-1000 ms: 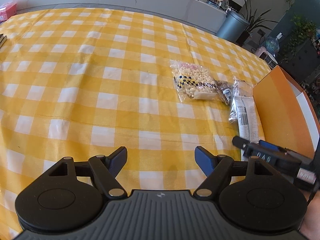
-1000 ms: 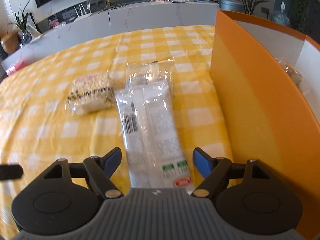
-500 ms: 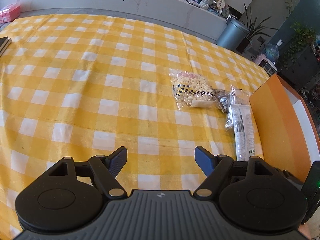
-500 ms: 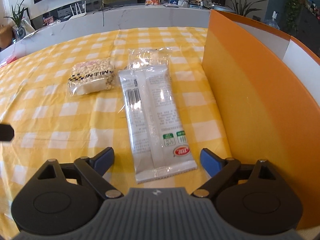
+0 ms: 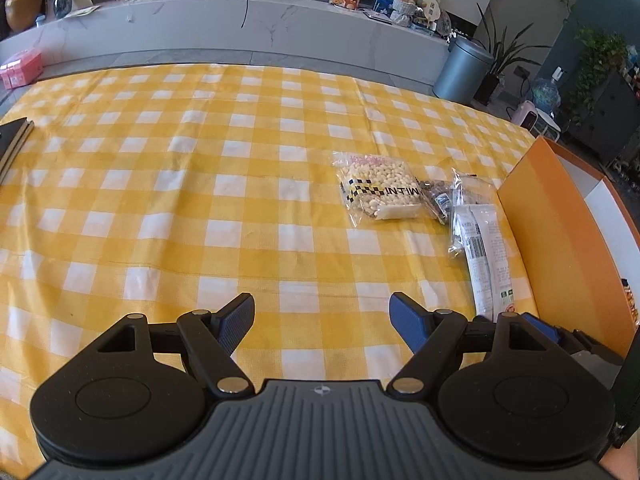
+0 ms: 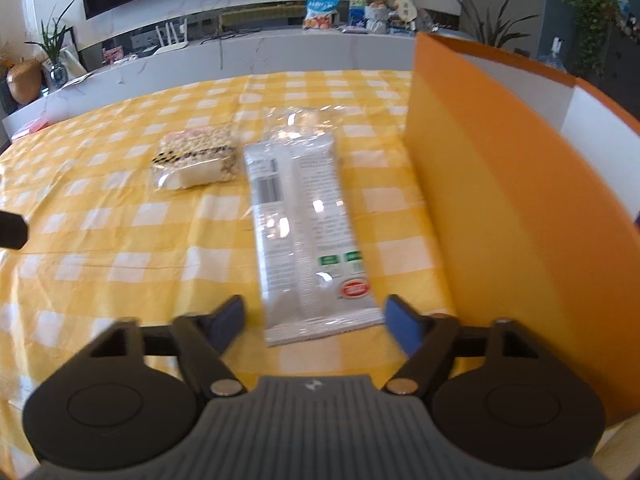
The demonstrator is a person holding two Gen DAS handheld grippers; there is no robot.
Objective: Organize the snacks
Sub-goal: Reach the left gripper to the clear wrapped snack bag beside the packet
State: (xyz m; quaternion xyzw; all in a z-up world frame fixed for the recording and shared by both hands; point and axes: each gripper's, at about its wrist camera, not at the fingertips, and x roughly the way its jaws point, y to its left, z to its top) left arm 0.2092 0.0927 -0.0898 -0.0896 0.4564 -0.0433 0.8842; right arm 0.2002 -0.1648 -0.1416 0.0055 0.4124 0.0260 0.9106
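Observation:
A long white snack packet [image 6: 304,236] lies on the yellow checked cloth just ahead of my open, empty right gripper [image 6: 314,320]; it also shows in the left wrist view [image 5: 486,256]. A clear bag of pale puffs [image 6: 196,158] [image 5: 380,190] lies to its left. A small clear wrapper [image 6: 302,124] [image 5: 438,198] lies beyond the white packet. The orange box [image 6: 500,200] [image 5: 560,240] stands right of the packets. My left gripper [image 5: 322,320] is open and empty over bare cloth, left of the snacks.
A dark notebook [image 5: 12,140] lies at the table's far left edge. A grey counter [image 5: 240,36] with a snack bag and a teddy bear runs behind the table. A grey bin [image 5: 460,68] stands on the floor beyond the far right corner.
Both grippers have pulled back and risen. The white packet, which lay between the right fingers, now lies wholly ahead of them. The snacks have not moved.

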